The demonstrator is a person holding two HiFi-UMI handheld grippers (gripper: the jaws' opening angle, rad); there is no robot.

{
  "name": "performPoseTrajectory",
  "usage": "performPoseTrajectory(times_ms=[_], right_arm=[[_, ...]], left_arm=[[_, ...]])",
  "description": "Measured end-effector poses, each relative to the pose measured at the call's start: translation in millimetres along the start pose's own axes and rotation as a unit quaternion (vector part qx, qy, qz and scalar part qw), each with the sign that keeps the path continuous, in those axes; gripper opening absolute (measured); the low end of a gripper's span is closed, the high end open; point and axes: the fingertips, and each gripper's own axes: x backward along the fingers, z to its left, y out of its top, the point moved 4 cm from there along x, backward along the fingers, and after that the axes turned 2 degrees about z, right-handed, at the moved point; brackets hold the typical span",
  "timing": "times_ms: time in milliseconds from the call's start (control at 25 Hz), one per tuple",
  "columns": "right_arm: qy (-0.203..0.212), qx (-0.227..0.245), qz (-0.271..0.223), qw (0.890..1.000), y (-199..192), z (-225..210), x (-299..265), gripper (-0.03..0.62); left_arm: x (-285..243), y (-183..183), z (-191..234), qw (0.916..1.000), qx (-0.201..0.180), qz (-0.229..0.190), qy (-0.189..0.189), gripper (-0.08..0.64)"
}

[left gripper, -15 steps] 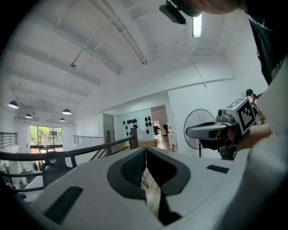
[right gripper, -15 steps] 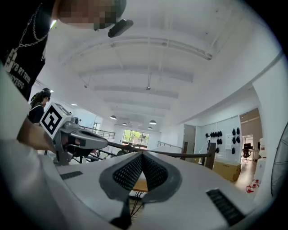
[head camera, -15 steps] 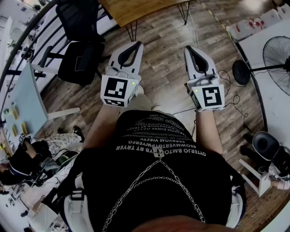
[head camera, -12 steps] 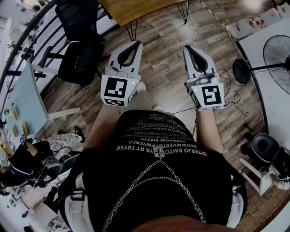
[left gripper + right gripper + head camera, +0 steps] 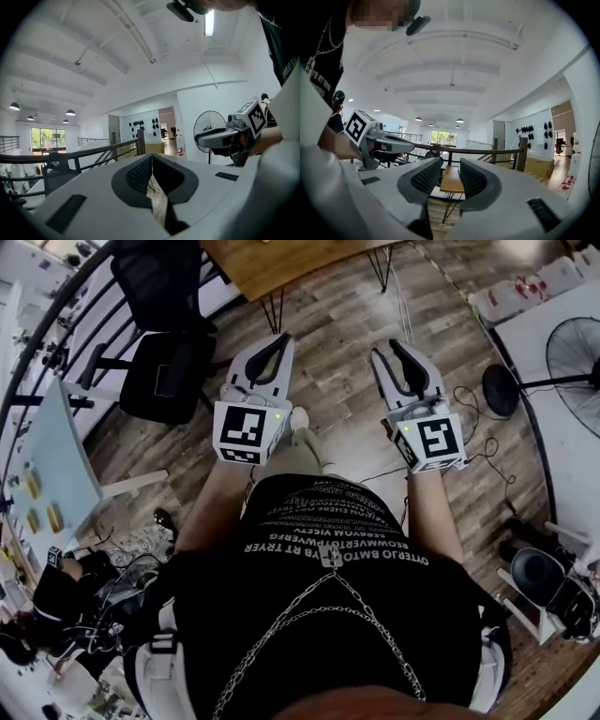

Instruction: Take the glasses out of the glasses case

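No glasses case and no glasses show in any view. I hold both grippers level in front of my chest, above a wooden floor. My left gripper (image 5: 283, 337) is shut, its black pads meeting at the tips (image 5: 152, 157) with nothing between them. My right gripper (image 5: 387, 346) is open, with a clear empty gap between its ribbed pads (image 5: 451, 165). Each gripper view shows the other gripper off to one side: the right gripper (image 5: 224, 138) and the left gripper (image 5: 386, 143).
A wooden table (image 5: 281, 259) on thin black legs stands ahead, also in the right gripper view (image 5: 452, 180). A black office chair (image 5: 164, 352) is ahead to the left by a dark railing (image 5: 56, 343). A standing fan (image 5: 577, 348) and cables lie to the right.
The right gripper's jaws have parted from a closed loop to an open gap. Both grippers have shifted slightly forward toward the table. The left gripper stays shut.
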Motion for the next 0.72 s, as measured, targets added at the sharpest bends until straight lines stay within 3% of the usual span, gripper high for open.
performPoseTrajectory(times_ms=[360,720], right_arm=[[-0.007,-0.001,0.021,1.000,2.8,-30.9,-46.7,0.164],[-0.011,-0.016,0.034,0.999,-5.7,-71.6,-97.0,0.162]], left_arm=[[-65.3,1.8,29.0,0.9989,0.027,0.000,-0.039,0.029],[-130.8,2.1,50.2,0.9978,0.017,0.015,-0.062,0.029]])
